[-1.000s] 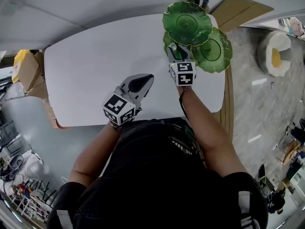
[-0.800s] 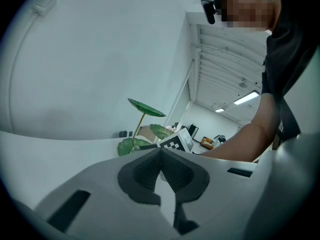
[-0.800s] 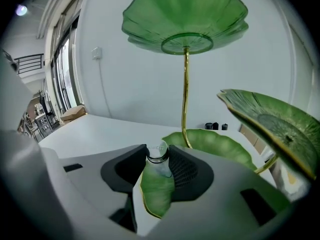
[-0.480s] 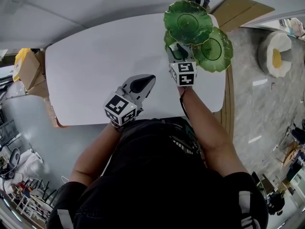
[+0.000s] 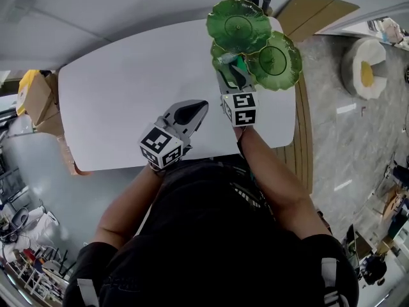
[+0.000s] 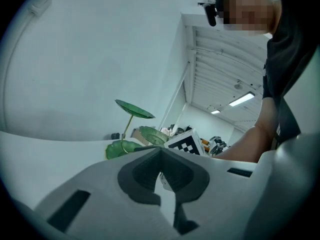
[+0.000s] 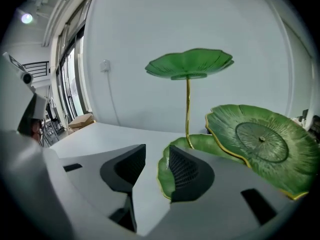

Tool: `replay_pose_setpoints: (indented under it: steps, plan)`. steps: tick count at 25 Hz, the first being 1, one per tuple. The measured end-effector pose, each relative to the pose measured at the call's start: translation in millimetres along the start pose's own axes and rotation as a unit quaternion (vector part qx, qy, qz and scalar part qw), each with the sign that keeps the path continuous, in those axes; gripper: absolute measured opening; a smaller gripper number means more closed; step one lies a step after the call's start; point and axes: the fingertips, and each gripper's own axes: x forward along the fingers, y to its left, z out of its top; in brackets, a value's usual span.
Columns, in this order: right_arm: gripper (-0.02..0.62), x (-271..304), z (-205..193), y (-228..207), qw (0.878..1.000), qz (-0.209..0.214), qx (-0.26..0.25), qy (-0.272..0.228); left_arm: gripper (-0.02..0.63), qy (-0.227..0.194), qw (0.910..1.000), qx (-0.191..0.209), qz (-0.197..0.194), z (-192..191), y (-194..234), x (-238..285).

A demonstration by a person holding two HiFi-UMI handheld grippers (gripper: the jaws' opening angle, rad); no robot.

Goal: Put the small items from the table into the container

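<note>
A green lotus-leaf stand (image 5: 238, 25) with three leaf dishes on a gold stem rises at the far right of the white table (image 5: 121, 88). My right gripper (image 5: 231, 69) hovers over the lowest leaf (image 5: 219, 50), jaws open, with nothing between them. In the right gripper view its jaws (image 7: 156, 156) frame that leaf's rim (image 7: 200, 144), below the top leaf (image 7: 189, 63) and the side leaf (image 7: 260, 144). My left gripper (image 5: 197, 105) is shut and empty above the table's near middle. The left gripper view shows its closed tips (image 6: 161, 155) and the stand (image 6: 134, 110) beyond. I see no small items on the table.
Cardboard boxes (image 5: 35, 98) sit on the floor off the table's left end. A wooden panel (image 5: 313, 11) leans beyond the right end, past the stand. The table's near edge runs just in front of the person's body.
My right gripper has risen and drawn back slightly from the lowest leaf toward the person. The left gripper stays in much the same place, still shut.
</note>
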Motion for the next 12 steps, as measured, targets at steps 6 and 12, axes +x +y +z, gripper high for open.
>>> replay_pose_setpoints:
  steps: [6,12]
  plan:
    - [0.095,-44,3,6,1.000,0.027,-0.005,-0.009,0.006,-0.009,0.9998,0.015,-0.010,6,-28,16]
    - [0.041,-107,7,5,0.998,0.056,-0.022,-0.033,0.006,-0.012,0.9993,0.030,-0.019,3,-61,29]
